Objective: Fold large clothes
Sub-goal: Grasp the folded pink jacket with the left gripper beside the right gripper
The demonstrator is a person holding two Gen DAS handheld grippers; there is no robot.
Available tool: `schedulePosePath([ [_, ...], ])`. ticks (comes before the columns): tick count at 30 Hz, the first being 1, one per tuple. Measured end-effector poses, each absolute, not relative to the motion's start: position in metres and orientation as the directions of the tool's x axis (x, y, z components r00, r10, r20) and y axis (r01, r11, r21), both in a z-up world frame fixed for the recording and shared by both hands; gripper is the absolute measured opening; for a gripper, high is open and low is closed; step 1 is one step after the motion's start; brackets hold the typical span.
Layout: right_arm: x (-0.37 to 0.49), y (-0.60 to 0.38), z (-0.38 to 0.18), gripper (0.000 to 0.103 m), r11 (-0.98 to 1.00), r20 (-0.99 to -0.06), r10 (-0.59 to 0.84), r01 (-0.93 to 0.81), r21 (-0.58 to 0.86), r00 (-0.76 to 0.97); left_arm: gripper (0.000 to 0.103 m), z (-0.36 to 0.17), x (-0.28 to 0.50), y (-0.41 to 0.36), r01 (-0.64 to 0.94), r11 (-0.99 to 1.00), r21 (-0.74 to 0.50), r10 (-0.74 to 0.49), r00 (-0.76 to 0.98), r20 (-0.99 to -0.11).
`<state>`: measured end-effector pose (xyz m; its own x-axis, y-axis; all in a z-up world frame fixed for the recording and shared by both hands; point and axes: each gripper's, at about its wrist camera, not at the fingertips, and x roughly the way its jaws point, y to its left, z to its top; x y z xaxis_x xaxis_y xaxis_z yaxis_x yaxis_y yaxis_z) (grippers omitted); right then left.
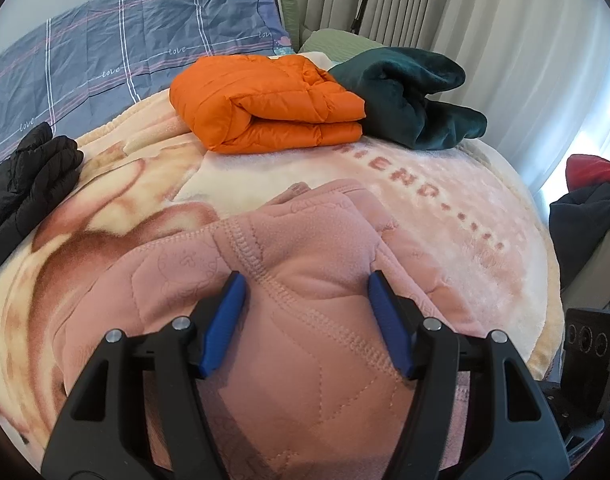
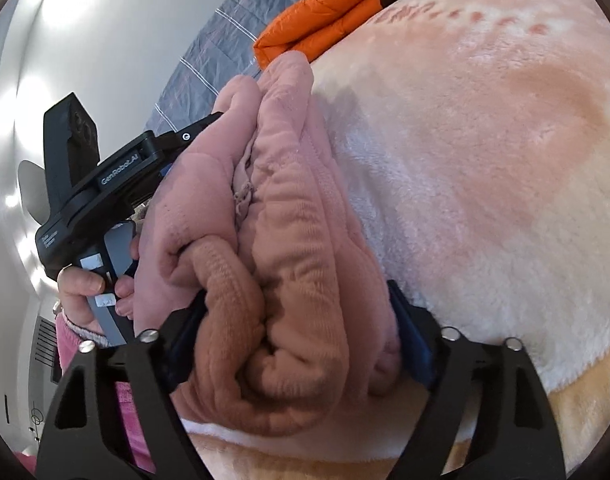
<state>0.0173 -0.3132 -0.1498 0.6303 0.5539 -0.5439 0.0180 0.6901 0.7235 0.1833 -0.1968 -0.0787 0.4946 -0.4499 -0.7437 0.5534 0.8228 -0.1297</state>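
Note:
A pink quilted fleece garment [image 1: 305, 248] lies in a thick folded bundle on the plush blanket [image 1: 445, 216]. My left gripper [image 1: 307, 304] is over its near end, blue pads pressed into the fabric bulging between them. In the right wrist view the same garment [image 2: 289, 200] is bunched in rolls, and my right gripper [image 2: 299, 320] holds its thick end, fabric packed tight against both pads. The left gripper's black body [image 2: 105, 176] sits at the bundle's far side, held by a person's hand [image 2: 85, 292]; its fingertips are hidden by the cloth.
A folded orange puffer jacket [image 1: 265, 100] and a dark green garment [image 1: 413, 96] lie at the back of the blanket. A black jacket [image 1: 25, 184] lies at the left edge. A blue-grey checked sheet [image 1: 105, 40] lies behind, with curtains [image 1: 465, 8] and a clothes pile [image 1: 585, 208] to the right.

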Motion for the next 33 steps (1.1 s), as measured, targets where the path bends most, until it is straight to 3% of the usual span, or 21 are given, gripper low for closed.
schedulePosePath([
  [14,-0.005,-0.316,-0.154,0.078,0.712,-0.544,0.537,-0.001,0.702,0.645,0.066,-0.066,0.172,-0.190,0.551,0.823,-0.139,-0.469,0.521,-0.713],
  [20,-0.008,-0.318,-0.157,0.078,0.706,-0.539,0.551,-0.011,0.708,0.638,0.083,-0.033,0.152,-0.117,0.517,0.835,-0.190,-0.510,0.598,-0.618],
  [25,-0.007,-0.318,-0.158,0.080,0.708,-0.539,0.554,-0.019,0.706,0.635,0.090,-0.080,0.160,-0.048,0.375,0.850,-0.371,-0.526,0.546,-0.652],
  [29,-0.007,-0.316,-0.157,0.080,0.710,-0.540,0.551,-0.016,0.704,0.636,0.101,-0.120,0.173,-0.027,0.324,0.714,-0.621,-0.695,0.441,-0.568],
  [33,-0.005,-0.315,-0.156,0.083,0.708,-0.537,0.549,-0.014,0.707,0.641,0.101,-0.150,0.190,-0.031,0.263,0.586,-0.767,-0.799,0.345,-0.492],
])
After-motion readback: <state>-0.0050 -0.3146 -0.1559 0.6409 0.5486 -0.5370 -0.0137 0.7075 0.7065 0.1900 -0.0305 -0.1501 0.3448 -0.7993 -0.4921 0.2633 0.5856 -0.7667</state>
